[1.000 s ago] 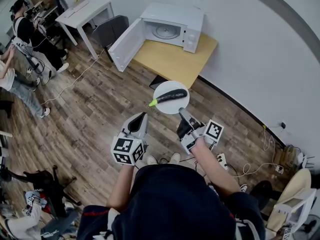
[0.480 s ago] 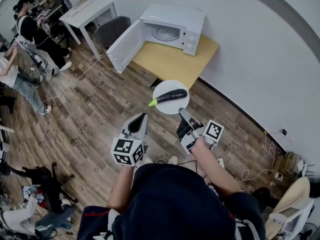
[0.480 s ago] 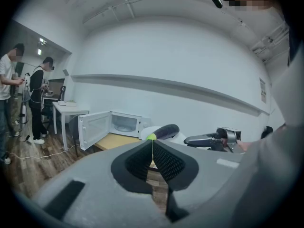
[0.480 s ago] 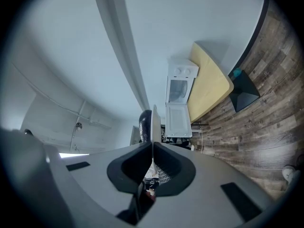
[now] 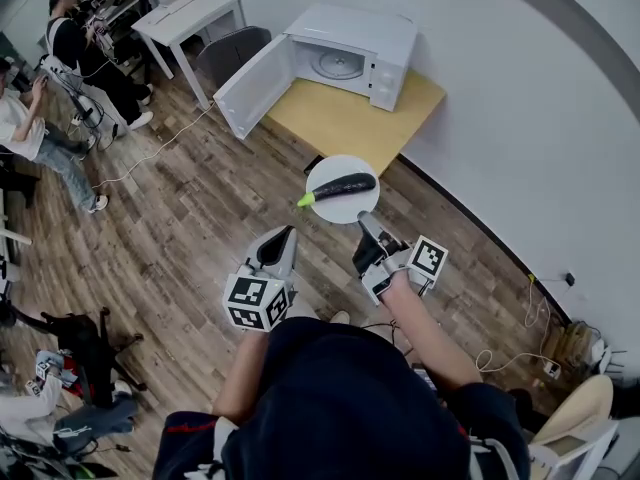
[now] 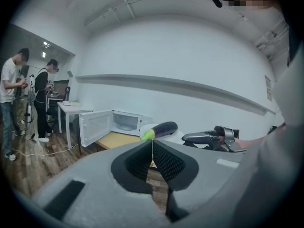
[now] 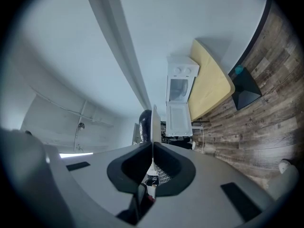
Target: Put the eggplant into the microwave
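So the right tool is clamped onto the near rim of a white plate, and the eggplant is lying across that plate with its green stem end toward the microwave's door side. The plate is up in the air over the wood floor, short of the microwave and not inside it yet. In the right tool's own view the plate shows edge-on, pinched between the jaws.

The microwave sits on a wooden table by the wall, with its door swung wide open.

The left tool has its jaws pressed together on nothing. It's further from the microwave than the plate is. Two people stand well off on the microwave's door side.
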### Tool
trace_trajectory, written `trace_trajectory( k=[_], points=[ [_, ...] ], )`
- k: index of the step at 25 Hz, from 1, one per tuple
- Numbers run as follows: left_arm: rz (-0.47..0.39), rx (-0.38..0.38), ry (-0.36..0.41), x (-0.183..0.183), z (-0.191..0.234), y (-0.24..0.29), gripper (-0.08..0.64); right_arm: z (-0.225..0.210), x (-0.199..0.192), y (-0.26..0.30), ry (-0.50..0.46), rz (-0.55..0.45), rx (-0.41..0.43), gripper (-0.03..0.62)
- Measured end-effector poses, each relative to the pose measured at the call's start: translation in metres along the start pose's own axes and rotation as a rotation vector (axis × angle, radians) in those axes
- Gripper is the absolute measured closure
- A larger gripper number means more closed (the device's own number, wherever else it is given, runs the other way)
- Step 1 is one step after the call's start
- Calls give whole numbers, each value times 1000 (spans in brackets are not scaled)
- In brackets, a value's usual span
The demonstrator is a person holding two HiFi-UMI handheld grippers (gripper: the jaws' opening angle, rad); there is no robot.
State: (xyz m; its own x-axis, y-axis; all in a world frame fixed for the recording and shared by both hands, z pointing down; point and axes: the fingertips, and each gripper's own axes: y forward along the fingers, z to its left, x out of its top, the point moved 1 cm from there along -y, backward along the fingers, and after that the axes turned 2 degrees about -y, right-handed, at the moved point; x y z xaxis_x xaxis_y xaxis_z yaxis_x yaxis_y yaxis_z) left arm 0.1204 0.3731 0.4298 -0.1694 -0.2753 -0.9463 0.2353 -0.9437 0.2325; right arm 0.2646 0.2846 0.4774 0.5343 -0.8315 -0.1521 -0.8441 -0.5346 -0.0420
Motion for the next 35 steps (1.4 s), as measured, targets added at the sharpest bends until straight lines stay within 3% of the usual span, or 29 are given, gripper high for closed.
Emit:
trace_trajectory(
  k=[10, 19, 35],
  points=[
    [5, 24, 1, -5, 2, 5, 543, -8, 6, 7, 2, 21, 5, 574],
    [4, 23, -9, 5, 30, 38, 541, -13, 27, 43, 5, 22, 2, 574],
    [12, -8, 1, 64, 141, 114, 543, -8, 71, 180, -3, -17, 7, 574]
  ],
)
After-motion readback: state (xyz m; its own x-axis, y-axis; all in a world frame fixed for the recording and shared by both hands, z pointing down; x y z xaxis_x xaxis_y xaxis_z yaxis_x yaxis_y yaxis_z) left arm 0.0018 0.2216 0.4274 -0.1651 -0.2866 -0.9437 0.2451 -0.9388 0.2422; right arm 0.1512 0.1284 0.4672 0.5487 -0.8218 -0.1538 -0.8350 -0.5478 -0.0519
